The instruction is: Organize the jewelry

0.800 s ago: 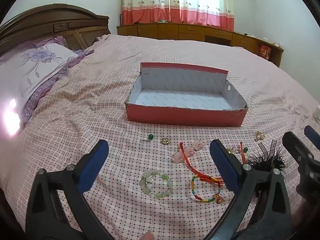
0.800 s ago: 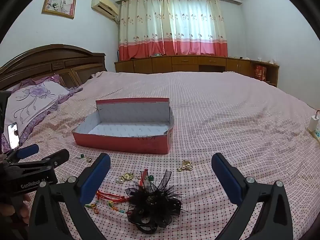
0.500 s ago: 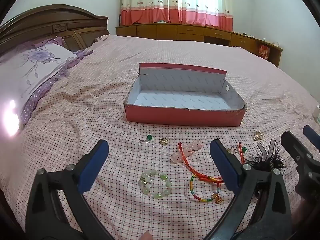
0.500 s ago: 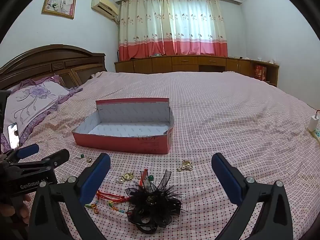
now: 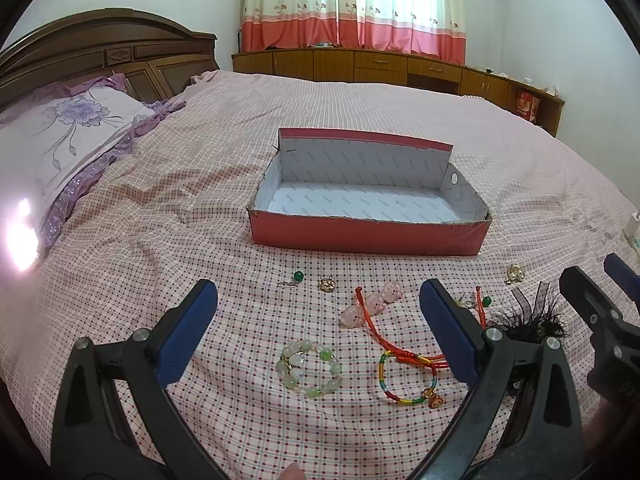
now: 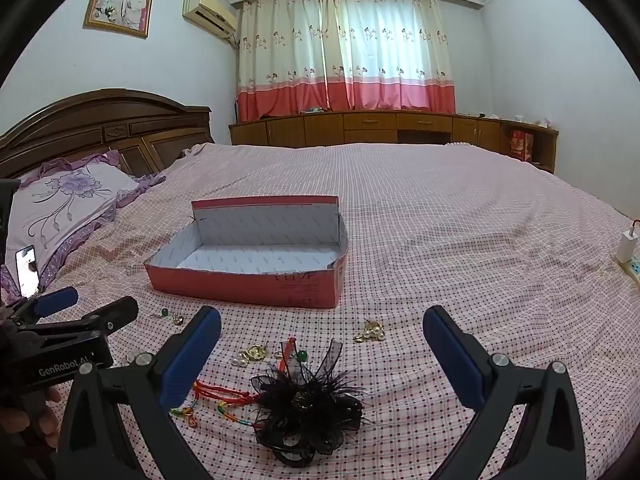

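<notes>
While both grippers hang over the bed point(image 5: 360, 112), neither holds anything. Left gripper point(image 5: 318, 314) released, blue pads spread wide — bead bracelet point(image 5: 310, 368) lies on the cover between them, just ahead. Rainbow cord bracelet point(image 5: 408, 378) sits by the right pad, its red cord running up to three pink charms point(image 5: 372, 304). Further ahead, a green bead stud point(image 5: 298, 277) and a small gold piece point(image 5: 327, 284), then the red box point(image 5: 368, 236), open, past them. Right gripper point(image 6: 320, 348) also released; black feather hairpiece point(image 6: 308, 408) lies between its pads, close in. Gold-and-pearl earring point(image 6: 370, 330) ahead of it, another pearl piece point(image 6: 250, 354) toward the left pad. Box point(image 6: 248, 290) stands ahead and left — well apart from all the jewelry.
</notes>
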The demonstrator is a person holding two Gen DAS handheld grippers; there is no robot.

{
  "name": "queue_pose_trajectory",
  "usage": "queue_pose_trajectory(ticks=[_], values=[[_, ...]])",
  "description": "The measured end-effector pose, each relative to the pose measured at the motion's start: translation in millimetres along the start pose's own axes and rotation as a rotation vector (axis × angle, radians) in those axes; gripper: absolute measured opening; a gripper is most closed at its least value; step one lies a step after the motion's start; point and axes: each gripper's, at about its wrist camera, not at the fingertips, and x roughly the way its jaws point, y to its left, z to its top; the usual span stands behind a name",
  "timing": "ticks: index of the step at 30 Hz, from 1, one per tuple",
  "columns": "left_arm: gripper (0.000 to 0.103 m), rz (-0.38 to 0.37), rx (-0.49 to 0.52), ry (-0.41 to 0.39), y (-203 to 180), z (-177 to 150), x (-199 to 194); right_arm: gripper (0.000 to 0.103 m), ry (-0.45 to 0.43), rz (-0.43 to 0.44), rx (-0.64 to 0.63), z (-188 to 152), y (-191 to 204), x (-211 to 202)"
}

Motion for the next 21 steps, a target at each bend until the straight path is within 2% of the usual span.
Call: queue_pose_trajectory(ticks=[21], values=[[0.094,-0.002,-0.001,-0.016,1.9,3.4,-4.7,0.103,-0.001,0.000,0.000,1.0,0.4,-0.9]])
